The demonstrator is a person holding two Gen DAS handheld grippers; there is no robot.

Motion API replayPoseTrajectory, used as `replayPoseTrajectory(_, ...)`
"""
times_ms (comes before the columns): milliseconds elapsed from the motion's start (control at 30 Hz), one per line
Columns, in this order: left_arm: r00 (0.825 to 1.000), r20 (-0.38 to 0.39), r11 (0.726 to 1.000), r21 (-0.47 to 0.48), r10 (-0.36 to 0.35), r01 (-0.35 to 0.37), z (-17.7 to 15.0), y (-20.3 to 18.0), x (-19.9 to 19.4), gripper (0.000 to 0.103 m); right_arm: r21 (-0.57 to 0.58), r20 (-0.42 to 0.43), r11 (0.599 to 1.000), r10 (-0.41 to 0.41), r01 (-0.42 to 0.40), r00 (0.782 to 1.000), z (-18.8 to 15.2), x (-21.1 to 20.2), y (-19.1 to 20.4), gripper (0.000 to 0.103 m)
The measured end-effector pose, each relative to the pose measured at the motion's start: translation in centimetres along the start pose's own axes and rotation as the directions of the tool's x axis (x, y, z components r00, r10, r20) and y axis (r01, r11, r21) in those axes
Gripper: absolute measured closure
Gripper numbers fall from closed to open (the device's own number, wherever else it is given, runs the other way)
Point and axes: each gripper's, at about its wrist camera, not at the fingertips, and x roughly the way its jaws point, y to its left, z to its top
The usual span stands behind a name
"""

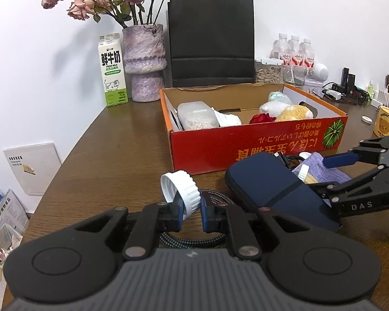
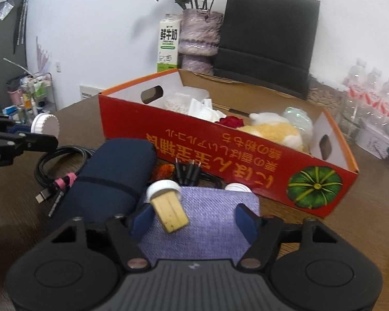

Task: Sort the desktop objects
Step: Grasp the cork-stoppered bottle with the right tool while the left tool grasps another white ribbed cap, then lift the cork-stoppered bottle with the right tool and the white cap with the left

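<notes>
White cap gripped by the left gripper (image 1: 189, 204) in front of the red box (image 1: 256, 140); purple cloth lies under the parted right gripper (image 2: 194, 220).

The ribbed white cap (image 1: 180, 190), tilted on edge, is clamped between the left gripper's blue pads above a braided cable (image 1: 215, 197). The right gripper's pads stand apart over the woven purple cloth (image 2: 210, 223), clamping nothing, a cork-coloured stopper (image 2: 169, 211) by its left pad. A navy pouch (image 2: 116, 178) lies beside the cloth on the wooden surface (image 1: 116, 155), before the box.

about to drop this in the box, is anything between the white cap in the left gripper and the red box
Nothing visible. The left gripper holds the white cap above bare table, and only the near wall of the red box lies ahead.
</notes>
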Motion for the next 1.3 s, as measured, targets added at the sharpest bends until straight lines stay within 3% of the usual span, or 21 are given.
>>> replayPoseTrajectory(167, 1.0, -0.004, 1.0, -0.001, -0.002, 0.002, 0.0, 0.0, 0.2, 0.09, 0.0, 0.002, 0.999, 0.053, -0.053, 0.999, -0.2, 0.2, 0.1, 0.08)
replayPoseTrajectory(200, 1.0, -0.005, 1.0, -0.001, -0.003, 0.003, 0.0, 0.0, 0.3, 0.09, -0.006, 0.001, 0.999, 0.053, -0.053, 0.999, -0.2, 0.1, 0.2, 0.081)
replayPoseTrajectory(800, 0.999, 0.026, 0.999, 0.021, -0.032, 0.032, 1.0, -1.6, -0.2, 0.09, 0.051, 0.042, 0.998, 0.03, -0.032, 0.999, 0.3, -2.8, -0.5, 0.081)
replayPoseTrajectory(1100, 0.999, 0.024, 0.999, 0.027, -0.046, 0.045, 1.0, -2.1, -0.2, 0.09, 0.067, -0.042, 0.998, 0.025, -0.022, 0.999, -1.0, -2.0, -0.9, 0.081)
replayPoseTrajectory(1300, 0.999, 0.022, 0.999, 0.028, -0.047, 0.047, 0.9, -2.2, -0.3, 0.09, 0.067, -0.045, 0.998, 0.007, -0.004, 0.999, -1.7, -2.3, -0.8, 0.076)
